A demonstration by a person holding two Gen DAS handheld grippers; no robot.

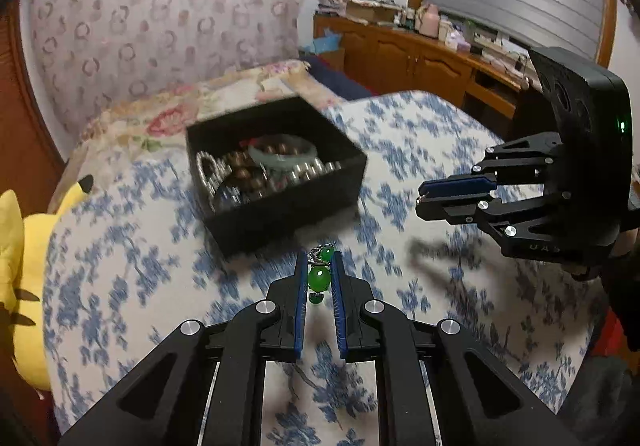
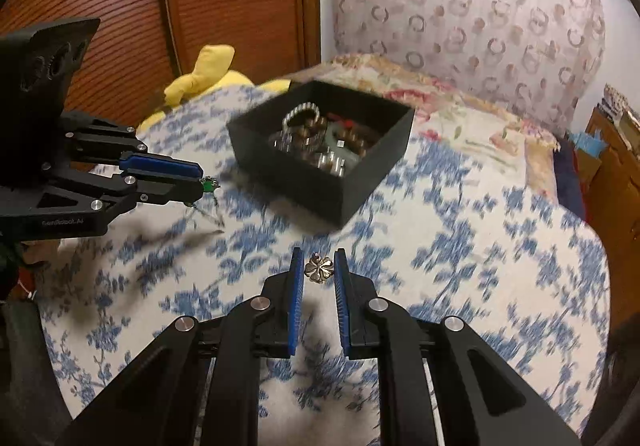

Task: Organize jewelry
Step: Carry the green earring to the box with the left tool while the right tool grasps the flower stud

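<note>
A black open box (image 1: 280, 201) holding several bracelets and bead strings (image 1: 256, 169) sits on the blue-flowered bed cover; it also shows in the right wrist view (image 2: 320, 177). My left gripper (image 1: 319, 270) is shut on a green bead pendant (image 1: 319, 280) with a chain, held above the cover just short of the box. From the right wrist view the left gripper (image 2: 200, 185) holds the green piece (image 2: 208, 186) left of the box. My right gripper (image 2: 319, 270) is shut on a small silver flower-shaped piece (image 2: 319, 269). In the left wrist view the right gripper (image 1: 420, 199) hovers right of the box.
A yellow plush toy (image 1: 24, 266) lies at the bed's left edge. A floral pillow (image 1: 224, 93) and patterned headboard (image 1: 160, 13) lie behind the box. A wooden cabinet (image 1: 420, 61) with clutter stands at the far right. A wooden door (image 2: 160, 5) is on the left.
</note>
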